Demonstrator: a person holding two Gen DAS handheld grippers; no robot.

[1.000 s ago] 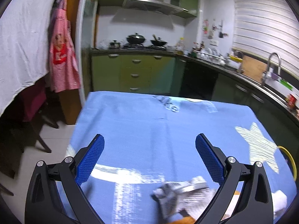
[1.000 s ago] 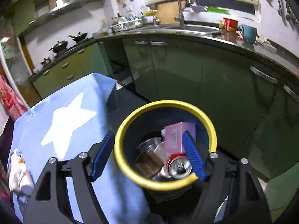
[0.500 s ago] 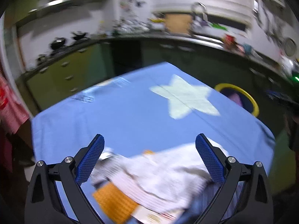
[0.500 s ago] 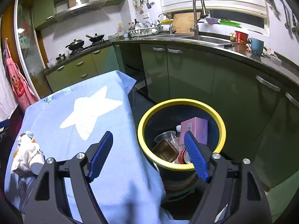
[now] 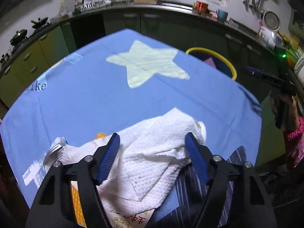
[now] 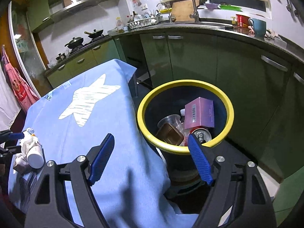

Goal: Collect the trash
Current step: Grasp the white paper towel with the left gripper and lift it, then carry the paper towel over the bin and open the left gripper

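White paper towel point(image 5: 152, 152) hiding wrappers, bin point(image 5: 226, 62) half-hidden

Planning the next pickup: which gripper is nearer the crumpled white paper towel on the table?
Left. The left gripper is open right over the paper towel, fingers straddling it. The right gripper is open and empty across the table beside the trash bin.

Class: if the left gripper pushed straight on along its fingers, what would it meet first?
Most likely the crumpled white paper towel, lying between the open fingers of the left gripper on the blue tablecloth; depth is hard to judge.
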